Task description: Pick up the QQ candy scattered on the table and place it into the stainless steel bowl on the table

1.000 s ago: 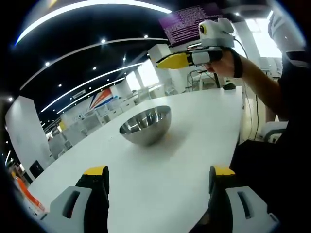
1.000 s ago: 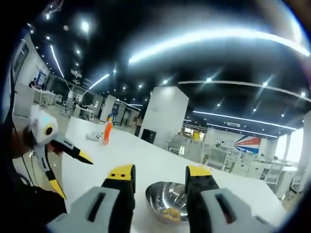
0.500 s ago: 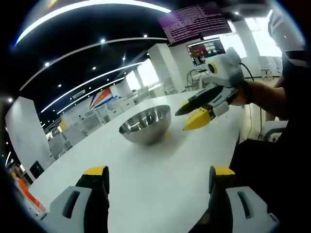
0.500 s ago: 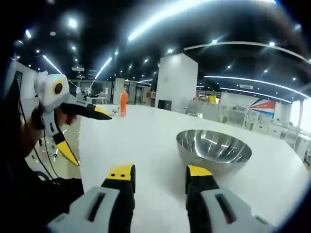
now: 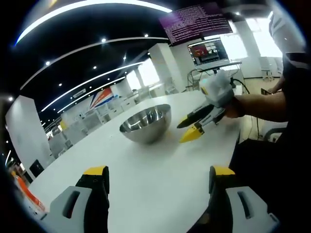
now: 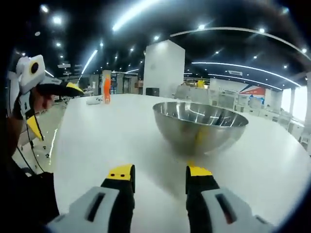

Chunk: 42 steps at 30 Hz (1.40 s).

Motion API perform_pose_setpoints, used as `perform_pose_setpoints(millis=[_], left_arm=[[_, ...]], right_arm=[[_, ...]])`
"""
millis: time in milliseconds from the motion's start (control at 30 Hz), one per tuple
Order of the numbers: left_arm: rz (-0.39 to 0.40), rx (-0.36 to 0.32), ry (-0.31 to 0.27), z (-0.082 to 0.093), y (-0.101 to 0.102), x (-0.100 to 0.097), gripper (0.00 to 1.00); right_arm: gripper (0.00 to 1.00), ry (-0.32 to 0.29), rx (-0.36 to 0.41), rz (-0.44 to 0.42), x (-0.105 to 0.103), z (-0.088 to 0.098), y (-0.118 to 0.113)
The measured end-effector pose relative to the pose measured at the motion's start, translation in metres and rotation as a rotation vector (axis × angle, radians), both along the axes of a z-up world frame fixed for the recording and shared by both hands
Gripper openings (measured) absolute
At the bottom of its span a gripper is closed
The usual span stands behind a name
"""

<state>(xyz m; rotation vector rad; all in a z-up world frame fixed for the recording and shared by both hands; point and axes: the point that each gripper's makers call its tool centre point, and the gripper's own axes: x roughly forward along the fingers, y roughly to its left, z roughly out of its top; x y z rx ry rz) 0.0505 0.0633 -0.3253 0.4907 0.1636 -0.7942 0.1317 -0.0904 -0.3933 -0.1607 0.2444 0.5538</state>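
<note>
The right claw is low over the white tabletop, jaws parted and empty, just short of the steel bowl; an orange bottle stands far behind. The left claw is also agape and empty, farther from the bowl. From its view the right claw slants down toward the tabletop beside the bowl, a hand gripping it; I cannot tell where any candy is.

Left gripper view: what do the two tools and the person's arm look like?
Each tool has grey bodies with black jaws tipped yellow: the left tool and the right tool, which also carries a white housing and a black cable. The person's sleeve is dark.
</note>
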Motion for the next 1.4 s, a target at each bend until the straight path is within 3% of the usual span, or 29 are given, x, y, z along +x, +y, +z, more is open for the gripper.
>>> perform_pose_setpoints(millis=[733,1400], left_arm=[[0.002,0.008,0.004,-0.002,0.001,0.006,0.85],[-0.006,0.013,0.01,-0.004,0.0,0.006,0.85]], right_arm=[[0.41,-0.001,0.0,-0.079,0.04,-0.01,-0.013],[0.41,0.003,0.0,-0.088,0.045,-0.011,-0.012]])
